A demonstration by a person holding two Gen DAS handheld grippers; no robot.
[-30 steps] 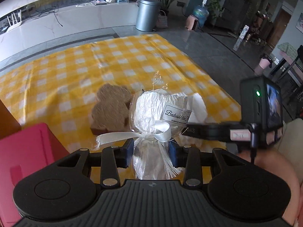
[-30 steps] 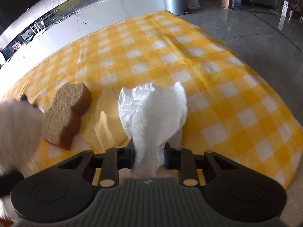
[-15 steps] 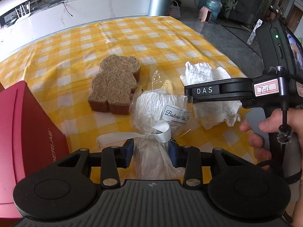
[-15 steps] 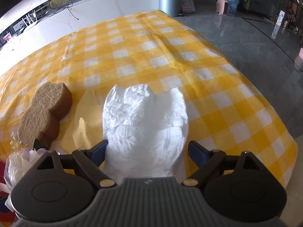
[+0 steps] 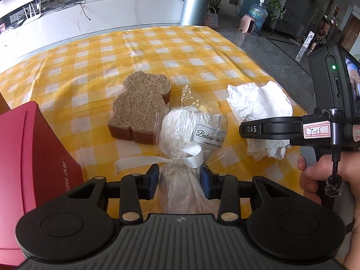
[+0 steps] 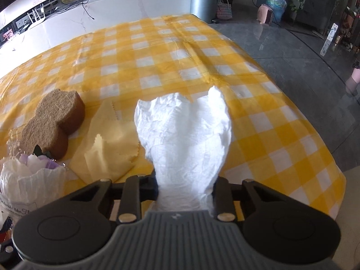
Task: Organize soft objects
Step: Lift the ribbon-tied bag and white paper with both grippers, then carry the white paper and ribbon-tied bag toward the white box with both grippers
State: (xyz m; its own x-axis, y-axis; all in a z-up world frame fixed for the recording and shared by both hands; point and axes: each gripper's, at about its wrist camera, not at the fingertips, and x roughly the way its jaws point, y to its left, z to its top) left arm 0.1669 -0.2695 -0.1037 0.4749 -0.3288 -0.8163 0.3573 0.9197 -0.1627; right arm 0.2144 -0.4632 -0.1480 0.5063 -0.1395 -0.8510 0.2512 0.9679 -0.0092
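Observation:
My left gripper (image 5: 180, 182) is shut on the neck of a white wrapped bouquet (image 5: 186, 132) with a ribbon and a label, held over the yellow checked cloth (image 5: 157, 51). The bouquet also shows in the right wrist view (image 6: 29, 180) at the lower left. My right gripper (image 6: 185, 191) is shut on a crumpled white cloth (image 6: 186, 132), which also shows in the left wrist view (image 5: 258, 105) at the right. A brown bear-shaped fibre sponge (image 5: 141, 110) lies behind the bouquet. A pale yellow cloth (image 6: 112, 148) lies flat between the sponge (image 6: 54, 123) and the white cloth.
A red box (image 5: 29, 164) stands at the left of the table. The table's right edge (image 6: 315, 135) drops to a grey floor. A white counter (image 5: 90, 20) and a metal bin (image 5: 194, 7) stand beyond the far edge.
My right gripper opened wide half a second ago and has closed again on the white cloth. The left gripper has kept its hold on the bouquet and drawn back over the table.

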